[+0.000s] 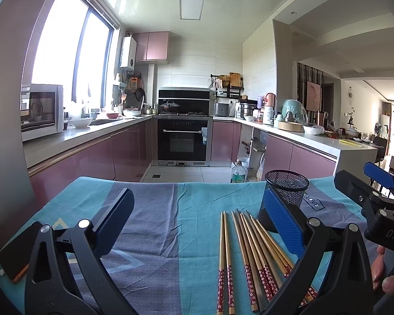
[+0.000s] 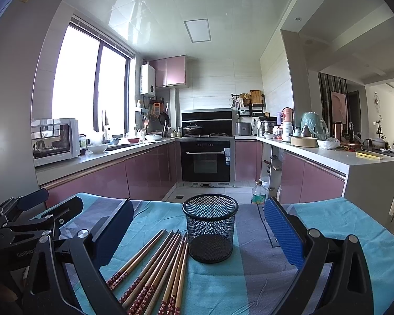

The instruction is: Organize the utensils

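Observation:
Several wooden chopsticks [image 1: 252, 254] with red flowered handles lie flat on the blue and grey tablecloth [image 1: 155, 236], tips pointing away. A black mesh cup [image 1: 285, 199] stands upright and empty just beyond them on the right. My left gripper [image 1: 197, 220] hovers open over the cloth, its right finger beside the chopsticks. In the right wrist view the same chopsticks [image 2: 157, 265] fan out left of the mesh cup [image 2: 210, 225], and my right gripper [image 2: 199, 231] is open around the cup without touching it.
A phone [image 1: 15, 254] with an orange case lies at the cloth's left edge. The right gripper's body [image 1: 375, 199] and a person's fingers [image 1: 380, 267] sit at the right. Behind the table are kitchen counters [image 2: 328, 155], an oven [image 2: 206, 162] and a bottle [image 2: 258, 194] on the floor.

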Demonstrator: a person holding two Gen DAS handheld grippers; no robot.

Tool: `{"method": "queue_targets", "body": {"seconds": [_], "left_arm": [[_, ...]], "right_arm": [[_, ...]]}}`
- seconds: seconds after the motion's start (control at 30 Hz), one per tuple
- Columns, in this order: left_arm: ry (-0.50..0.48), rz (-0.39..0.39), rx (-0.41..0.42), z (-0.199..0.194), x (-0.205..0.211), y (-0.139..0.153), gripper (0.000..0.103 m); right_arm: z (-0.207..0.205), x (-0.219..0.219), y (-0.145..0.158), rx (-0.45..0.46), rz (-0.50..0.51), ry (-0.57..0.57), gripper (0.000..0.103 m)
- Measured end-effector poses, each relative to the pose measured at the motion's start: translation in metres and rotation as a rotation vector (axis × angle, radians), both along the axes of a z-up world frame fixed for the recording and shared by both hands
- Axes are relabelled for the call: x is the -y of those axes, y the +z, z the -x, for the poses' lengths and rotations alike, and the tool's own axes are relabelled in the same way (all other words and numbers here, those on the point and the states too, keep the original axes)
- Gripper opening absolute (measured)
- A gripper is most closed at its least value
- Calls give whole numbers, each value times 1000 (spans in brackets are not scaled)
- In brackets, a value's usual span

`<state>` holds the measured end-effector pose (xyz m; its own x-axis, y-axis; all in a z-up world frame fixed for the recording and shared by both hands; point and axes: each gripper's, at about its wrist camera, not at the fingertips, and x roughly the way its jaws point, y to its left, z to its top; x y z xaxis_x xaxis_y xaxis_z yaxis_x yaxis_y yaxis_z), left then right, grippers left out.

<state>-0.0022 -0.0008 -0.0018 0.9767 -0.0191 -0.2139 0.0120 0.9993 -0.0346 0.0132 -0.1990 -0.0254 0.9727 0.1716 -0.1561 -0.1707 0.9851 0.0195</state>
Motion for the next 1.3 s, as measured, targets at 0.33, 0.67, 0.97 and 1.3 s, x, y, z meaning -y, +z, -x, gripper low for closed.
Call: {"method": "queue_targets", "body": {"seconds": [0.33, 0.67, 0.97, 1.3], "left_arm": [[0, -15, -24, -5, 0, 1, 97], [-56, -99, -196, -40, -5, -13, 97], [-156, -168, -403, -84, 4, -46, 82], [-215, -200, -540, -127, 15, -80, 67]], "right_arm": [[-7, 2, -2, -44, -5, 10, 96], [-52, 2, -28, -374, -7, 117, 92], [-85, -10, -63, -612, 19, 180, 55], [-105, -17, -77, -717, 70, 186, 35]]}}
